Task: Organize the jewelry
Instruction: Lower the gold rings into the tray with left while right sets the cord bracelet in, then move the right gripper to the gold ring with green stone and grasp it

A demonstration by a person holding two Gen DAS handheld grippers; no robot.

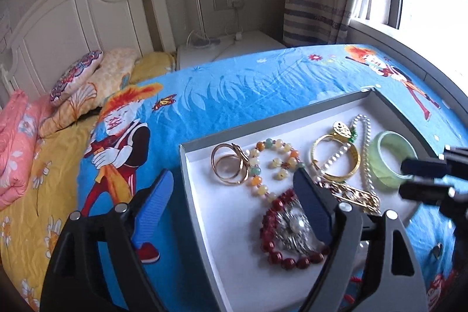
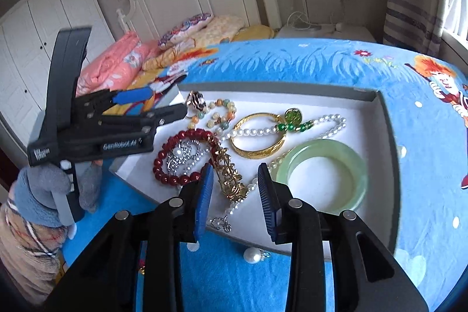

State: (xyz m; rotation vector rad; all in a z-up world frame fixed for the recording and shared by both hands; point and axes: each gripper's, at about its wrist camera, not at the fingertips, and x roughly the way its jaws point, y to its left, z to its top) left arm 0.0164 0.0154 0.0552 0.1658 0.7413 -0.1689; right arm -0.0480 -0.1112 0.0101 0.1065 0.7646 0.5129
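Hovering my open right gripper (image 2: 234,189) over the gold clip (image 2: 229,173), I risk snagging the pearl strand (image 2: 280,129) tangled beside it.

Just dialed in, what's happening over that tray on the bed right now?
A person holds a gripper in each hand over a shallow white tray of mixed jewelry on the blue bedspread. The right gripper is open, fingers straddling a gold chain piece, between the red bead bracelet and the green jade bangle. The left gripper is open too, straddling the tray's left wall. Neither grips anything yet. A pearl earring lies outside the tray.
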